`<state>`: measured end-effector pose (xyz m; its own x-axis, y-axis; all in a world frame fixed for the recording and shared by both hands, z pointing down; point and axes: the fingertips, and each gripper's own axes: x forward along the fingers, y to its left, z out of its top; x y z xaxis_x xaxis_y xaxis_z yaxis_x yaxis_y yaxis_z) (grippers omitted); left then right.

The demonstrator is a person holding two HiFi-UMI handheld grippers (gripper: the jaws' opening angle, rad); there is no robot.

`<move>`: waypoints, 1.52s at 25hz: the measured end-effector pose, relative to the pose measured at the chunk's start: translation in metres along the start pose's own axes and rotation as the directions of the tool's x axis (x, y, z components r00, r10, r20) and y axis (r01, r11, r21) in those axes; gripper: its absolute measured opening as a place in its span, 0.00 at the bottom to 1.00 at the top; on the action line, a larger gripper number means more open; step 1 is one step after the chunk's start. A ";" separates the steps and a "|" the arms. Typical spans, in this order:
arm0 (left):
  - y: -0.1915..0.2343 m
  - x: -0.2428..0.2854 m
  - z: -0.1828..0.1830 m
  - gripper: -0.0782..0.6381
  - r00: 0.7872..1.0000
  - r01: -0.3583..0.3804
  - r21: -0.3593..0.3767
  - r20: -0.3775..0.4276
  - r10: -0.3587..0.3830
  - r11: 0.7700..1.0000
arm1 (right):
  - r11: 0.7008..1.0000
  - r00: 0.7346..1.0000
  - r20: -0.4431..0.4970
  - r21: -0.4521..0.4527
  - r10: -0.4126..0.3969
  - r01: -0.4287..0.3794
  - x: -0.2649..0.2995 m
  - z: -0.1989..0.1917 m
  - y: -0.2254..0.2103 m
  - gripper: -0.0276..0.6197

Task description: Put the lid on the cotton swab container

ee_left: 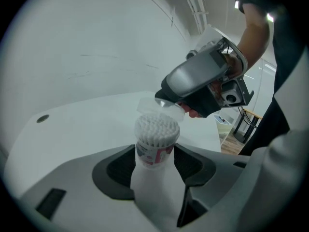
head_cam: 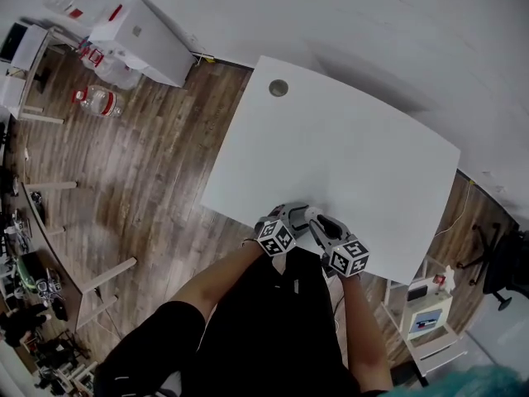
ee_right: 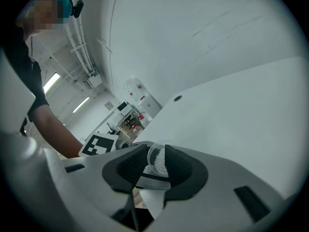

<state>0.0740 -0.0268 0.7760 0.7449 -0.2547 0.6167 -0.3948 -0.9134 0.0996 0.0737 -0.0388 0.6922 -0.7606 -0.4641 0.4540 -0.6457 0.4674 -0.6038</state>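
Clamping the cotton swab container [ee_left: 155, 151], the left hand-held gripper [ee_left: 155, 167] faces the right hand-held gripper [ee_right: 153, 170], clamped on the lid [ee_right: 157, 157] at one o'clock.

Glossy plastic and soft cotton over a smooth, matt white table [head_cam: 347, 147]

The lid [ee_left: 161, 106] is thin, see-through plastic with a sheen. The cotton swab container [ee_left: 155, 146] is clear plastic too, banded by a pink-and-white printed label [ee_left: 153, 154], its swab tips [ee_left: 157, 129] fluffy. The left gripper [ee_left: 154, 166] and right gripper [ee_right: 155, 167] show smooth matt grey plastic shells and black ribbed pads [ee_left: 120, 170]. The floor [head_cam: 149, 164] is streaked wood plank.
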 end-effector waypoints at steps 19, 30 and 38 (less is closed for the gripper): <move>0.005 0.006 0.012 0.47 0.999 -0.021 -0.013 0.031 0.022 1.000 | 0.943 0.967 -0.173 -0.308 -0.188 0.128 0.015 -0.004 -0.003 0.23; 0.006 0.004 0.010 0.46 0.999 0.007 -0.012 0.039 -0.007 1.000 | 0.902 0.942 -0.218 -0.404 -0.256 0.151 0.023 -0.003 -0.008 0.22; 0.005 0.004 0.010 0.46 0.999 0.009 -0.010 0.036 -0.009 1.000 | 0.885 0.933 -0.195 -0.420 -0.302 0.199 0.023 -0.001 -0.011 0.17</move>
<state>0.0811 -0.0356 0.7711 0.7675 -0.2581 0.5869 -0.3932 -0.9125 0.1129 0.0636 -0.0535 0.7102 -0.5277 -0.4281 0.7337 -0.7518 0.6374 -0.1688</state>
